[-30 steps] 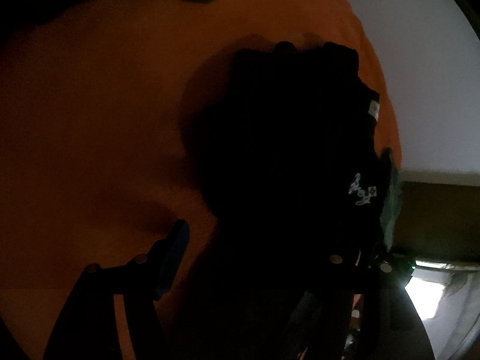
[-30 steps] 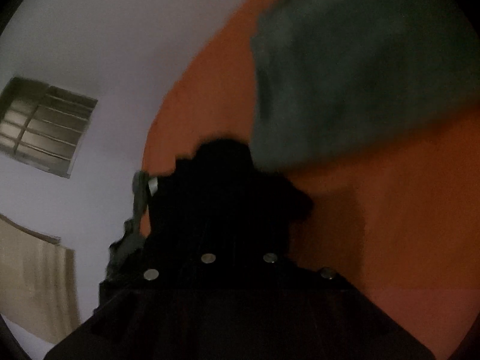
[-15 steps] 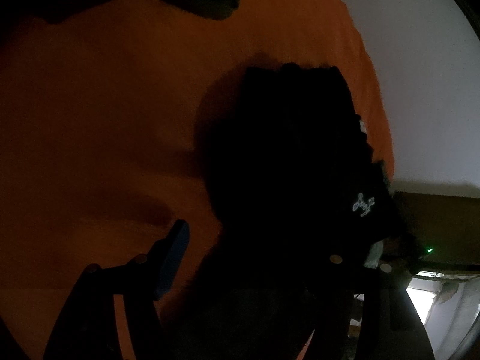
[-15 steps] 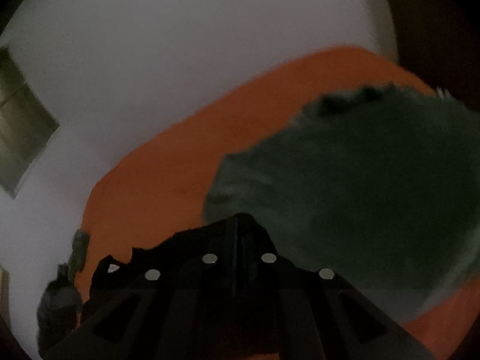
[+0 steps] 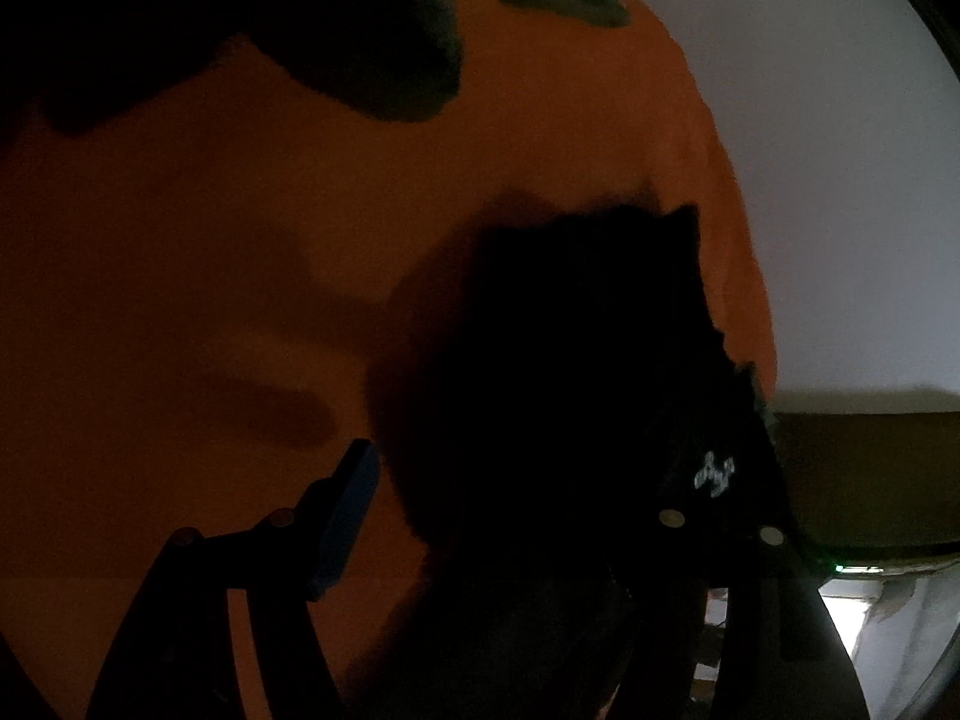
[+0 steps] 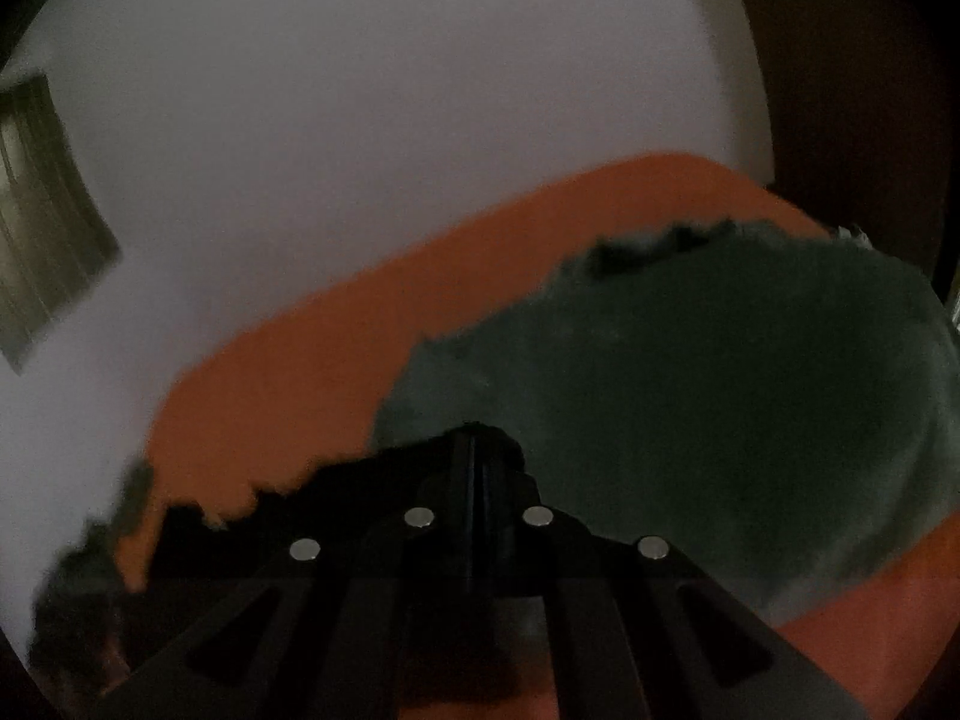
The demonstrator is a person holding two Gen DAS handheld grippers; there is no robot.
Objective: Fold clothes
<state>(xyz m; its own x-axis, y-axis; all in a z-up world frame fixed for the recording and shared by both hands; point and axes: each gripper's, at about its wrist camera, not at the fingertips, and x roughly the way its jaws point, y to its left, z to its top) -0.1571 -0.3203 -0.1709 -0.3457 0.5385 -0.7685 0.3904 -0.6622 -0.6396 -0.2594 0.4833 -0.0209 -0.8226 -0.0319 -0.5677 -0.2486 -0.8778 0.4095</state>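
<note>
Right claw carries the black garment's edge up and over toward the green cloth.

The right claw (image 6: pixel 474 450) is pressed together on a fold of the black garment (image 5: pixel 570 372), which trails back to its left across the orange bedsheet (image 5: pixel 210 276). A second ago the green cloth (image 6: pixel 720 396) lay off to the side; it now fills the space just ahead. The left claw (image 5: pixel 516 510) stands spread, garment between its fingers, unpinched. The fold looks underway.
</note>
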